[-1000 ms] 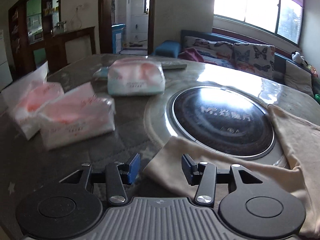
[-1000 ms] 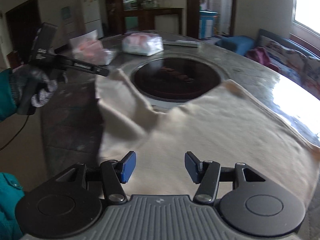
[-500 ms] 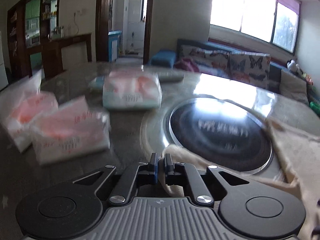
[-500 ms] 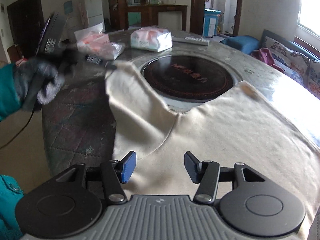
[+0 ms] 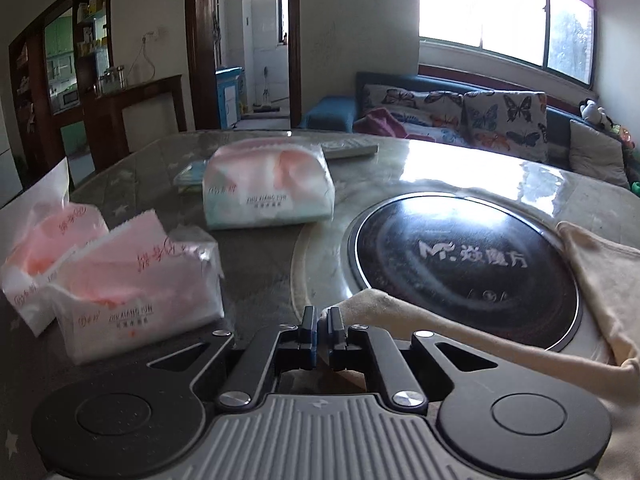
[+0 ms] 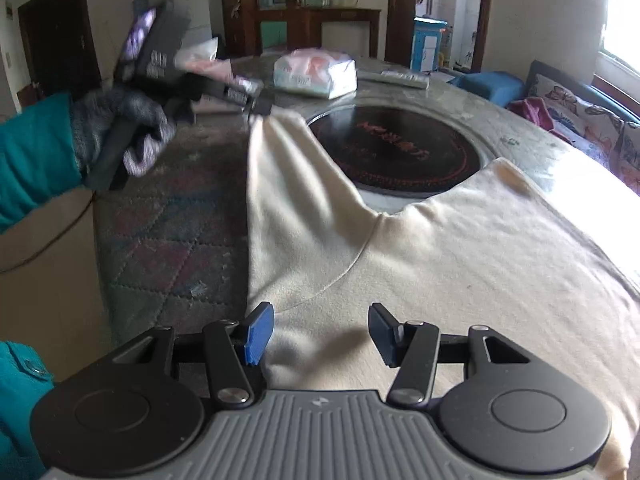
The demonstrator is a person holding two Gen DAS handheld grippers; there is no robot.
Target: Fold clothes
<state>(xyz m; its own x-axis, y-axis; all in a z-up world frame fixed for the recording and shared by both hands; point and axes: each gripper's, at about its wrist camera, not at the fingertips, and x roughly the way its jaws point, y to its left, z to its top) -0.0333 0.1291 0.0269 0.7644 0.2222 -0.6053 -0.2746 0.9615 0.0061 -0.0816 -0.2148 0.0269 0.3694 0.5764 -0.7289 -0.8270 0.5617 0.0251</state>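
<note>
In the left wrist view, we are holding the left gripper (image 5: pixel 320 320) with its two fingers closed together, and they are pinching the edge of the cream shirt (image 5: pixel 460 336) between the blue pads. From this pinch the cloth is stretching away to the right as a lifted fold, crossing the near rim of the round black cooktop (image 5: pixel 464 272) that is set into the table (image 5: pixel 256 264). Another part of the same shirt is lying at the right edge of the cooktop. On the left of the table two opened tissue packs (image 5: pixel 132 292) are standing side by side, and a third pack (image 5: pixel 268 188) is lying farther back, with a remote control (image 5: pixel 350 149) just behind it. In the right wrist view, we are keeping the right gripper (image 6: pixel 320 336) wide open, with nothing between its fingers (it is hanging just above the body of the shirt (image 6: pixel 460 272), and we cannot tell whether it is touching). The shirt is lying spread over the near part of the table (image 6: pixel 168 240), and its left corner is raised toward the cooktop (image 6: pixel 396 148). There the left gripper (image 6: pixel 260 106), held by our gloved left hand (image 6: pixel 120 136), is gripping that corner.
</note>
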